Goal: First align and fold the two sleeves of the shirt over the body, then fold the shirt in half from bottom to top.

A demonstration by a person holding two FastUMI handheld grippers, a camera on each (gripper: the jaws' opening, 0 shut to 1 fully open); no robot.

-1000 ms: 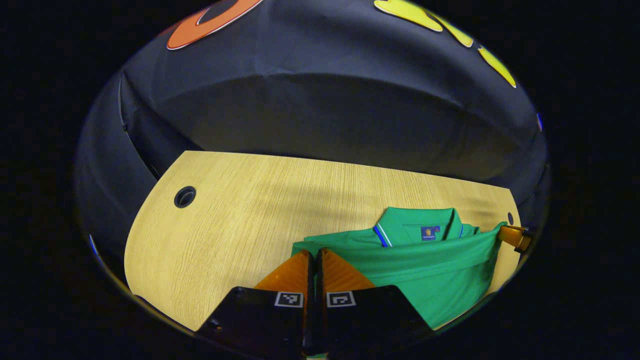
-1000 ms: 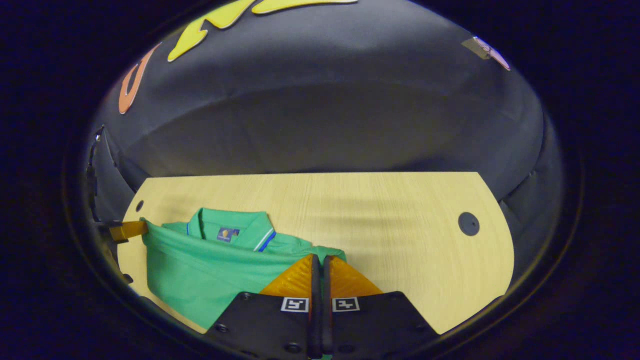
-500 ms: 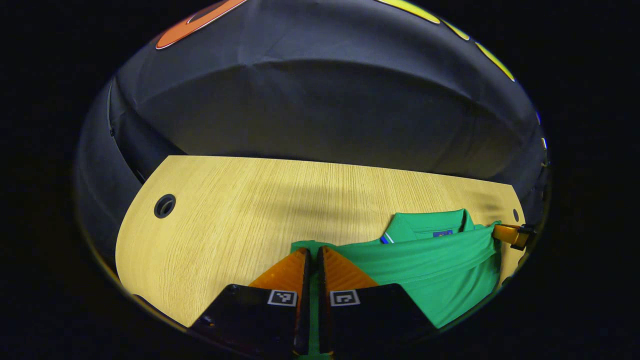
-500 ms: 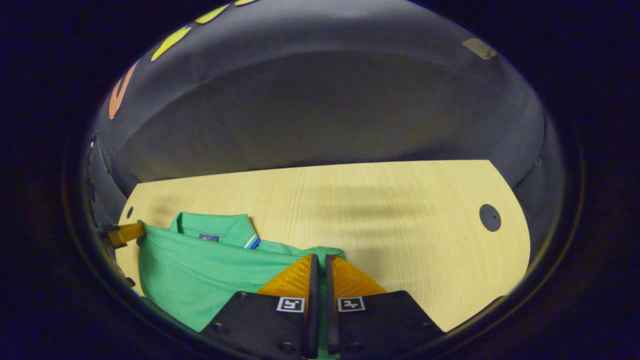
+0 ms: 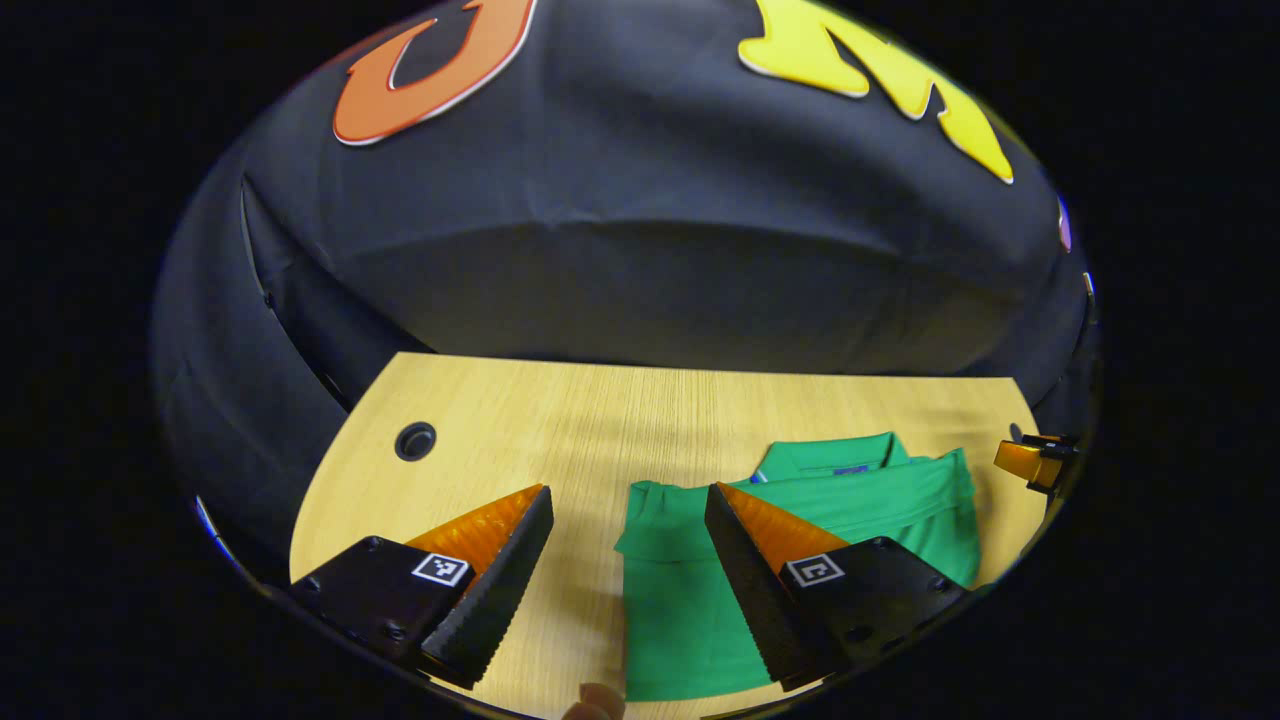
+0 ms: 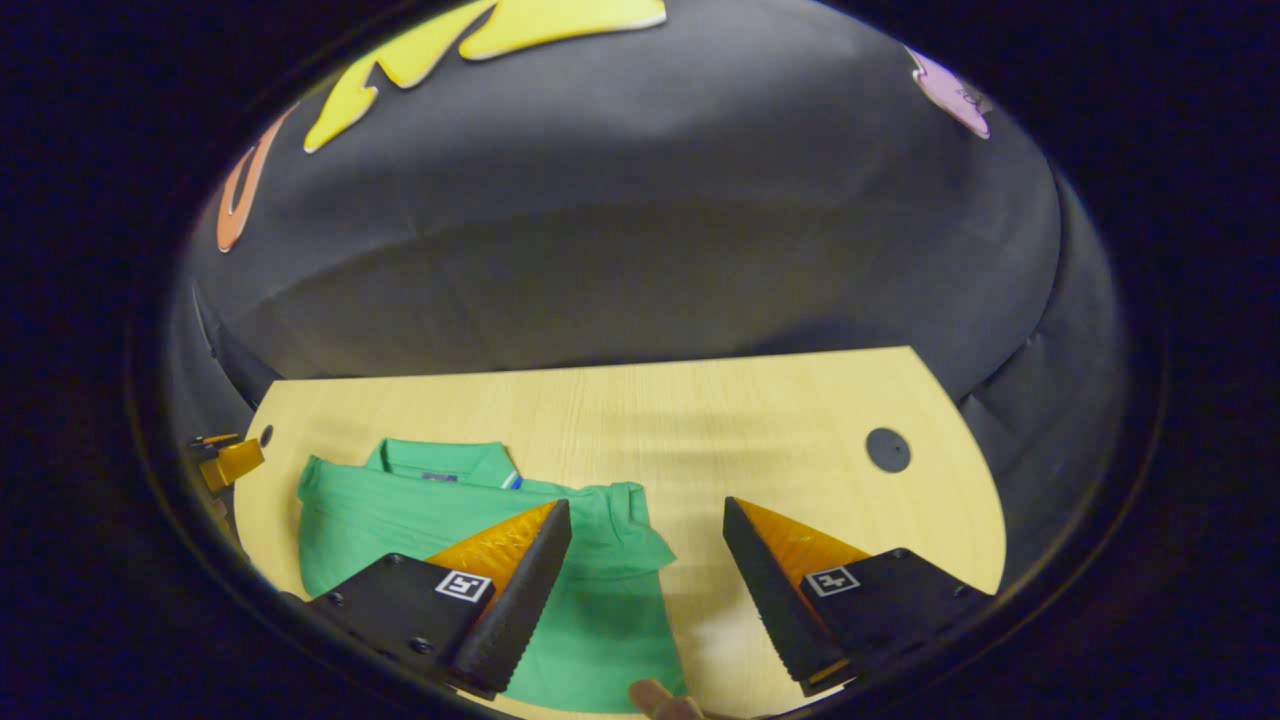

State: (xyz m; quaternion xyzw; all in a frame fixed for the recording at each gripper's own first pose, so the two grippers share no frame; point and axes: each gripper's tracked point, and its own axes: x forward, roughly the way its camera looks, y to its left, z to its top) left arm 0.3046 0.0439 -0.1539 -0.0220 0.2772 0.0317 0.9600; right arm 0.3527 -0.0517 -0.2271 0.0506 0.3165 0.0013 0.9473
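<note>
You've got one green shirt (image 5: 800, 560) on one wooden table (image 5: 560, 420), ahead of and under both tools. Two grippers: left gripper (image 5: 628, 500), right gripper (image 6: 648, 515), both spread wide. Two round holes in the table: one (image 5: 415, 441) left of your left gripper, one (image 6: 887, 450) right of your right.

Recording booth, not lived-in room: black cloth wall (image 6: 620, 250) draped close behind pale wood-grain bench (image 6: 700, 420); round cable grommet hole (image 6: 887, 450) in benchtop, office-desk style; dim lighting.
</note>
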